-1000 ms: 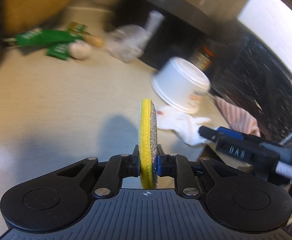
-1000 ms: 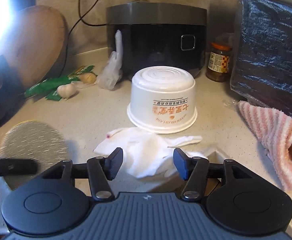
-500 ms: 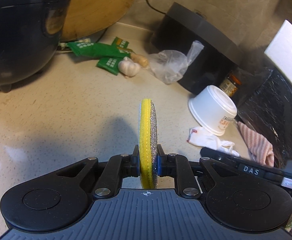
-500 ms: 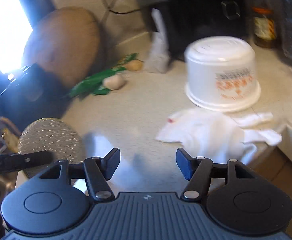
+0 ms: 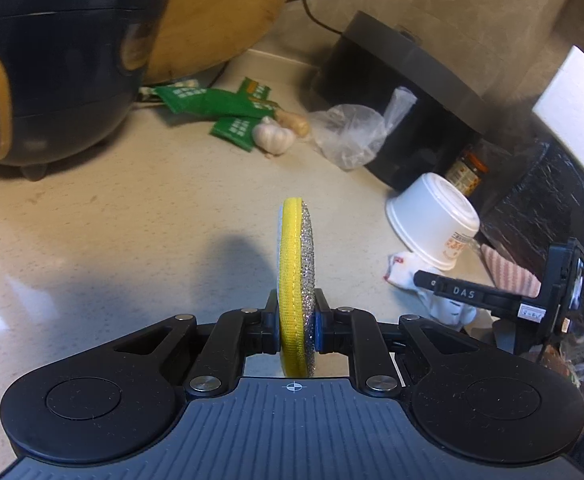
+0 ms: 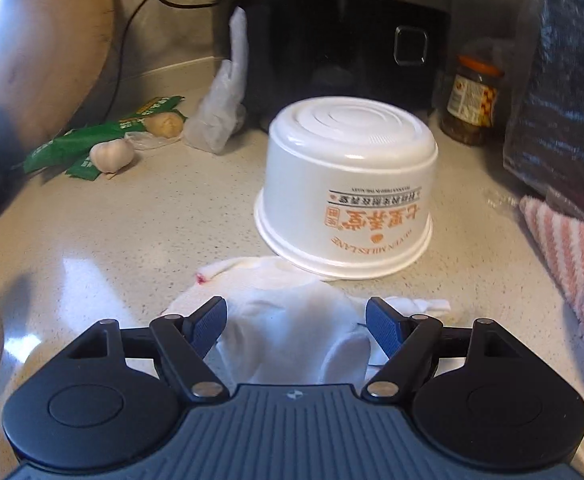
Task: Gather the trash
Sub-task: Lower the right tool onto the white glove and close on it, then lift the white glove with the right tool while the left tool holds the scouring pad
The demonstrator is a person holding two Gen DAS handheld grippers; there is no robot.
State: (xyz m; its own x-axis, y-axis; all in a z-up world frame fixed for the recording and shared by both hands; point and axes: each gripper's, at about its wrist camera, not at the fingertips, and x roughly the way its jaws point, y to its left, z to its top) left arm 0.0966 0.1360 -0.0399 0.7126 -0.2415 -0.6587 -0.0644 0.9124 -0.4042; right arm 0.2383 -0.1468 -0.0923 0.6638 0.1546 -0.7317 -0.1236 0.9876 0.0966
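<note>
My left gripper [image 5: 296,320] is shut on a round scouring pad [image 5: 295,264] with a yellow rim and a silver face, held on edge above the counter. My right gripper [image 6: 296,320] hangs low over a crumpled white tissue [image 6: 288,320]; its jaws are opening, the tissue lies between the blue pads [image 6: 208,322] without being pressed. Just beyond the tissue stands an upside-down white paper bowl [image 6: 348,200] with orange print. In the left wrist view the bowl [image 5: 436,220], the tissue [image 5: 408,276] and the right gripper's finger [image 5: 464,292] show at the right.
Green wrappers [image 6: 92,136], a garlic bulb [image 6: 110,154], a ginger piece [image 6: 166,124] and a clear plastic bag [image 6: 222,120] lie by the black cooker [image 6: 332,40]. A jar [image 6: 472,100] and striped towel [image 6: 572,264] sit right. A second black cooker [image 5: 44,60] stands left.
My right gripper swung back and dropped toward the tissue, and its jaws spread wider. My left gripper drew back from the bowl, still holding the pad.
</note>
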